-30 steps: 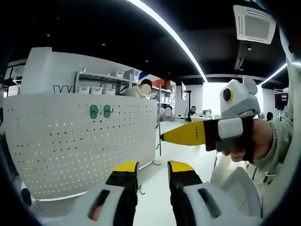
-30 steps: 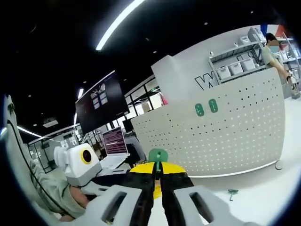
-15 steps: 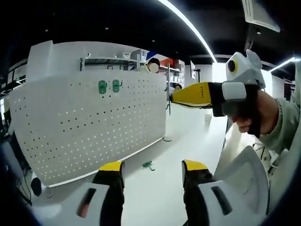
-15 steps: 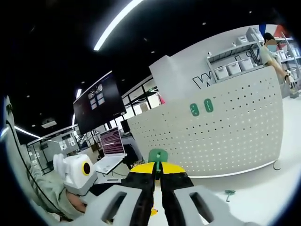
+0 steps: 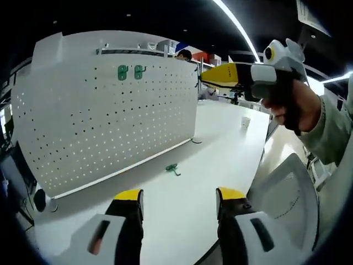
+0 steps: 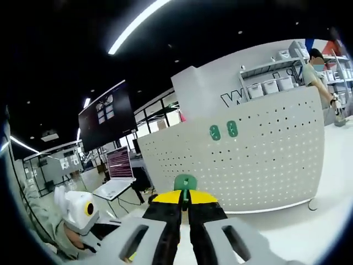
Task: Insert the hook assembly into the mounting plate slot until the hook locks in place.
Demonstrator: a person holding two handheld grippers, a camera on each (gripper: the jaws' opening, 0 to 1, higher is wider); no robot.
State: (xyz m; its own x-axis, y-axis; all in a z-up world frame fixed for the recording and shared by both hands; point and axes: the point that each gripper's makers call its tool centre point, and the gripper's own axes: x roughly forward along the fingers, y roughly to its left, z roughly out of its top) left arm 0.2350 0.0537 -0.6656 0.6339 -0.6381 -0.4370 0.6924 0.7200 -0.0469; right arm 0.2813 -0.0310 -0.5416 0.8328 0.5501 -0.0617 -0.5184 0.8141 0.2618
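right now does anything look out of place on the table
One green hook lies loose on the white table, in front of the pegboard, while two others already hang near the board's top. The right tongs are shut on another hook. Nothing looks spilled or damaged.

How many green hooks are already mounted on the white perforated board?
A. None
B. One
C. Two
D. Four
C: two green hooks sit side by side near the top of the perforated board; another green hook lies loose on the white table, and the right gripper holds one more.
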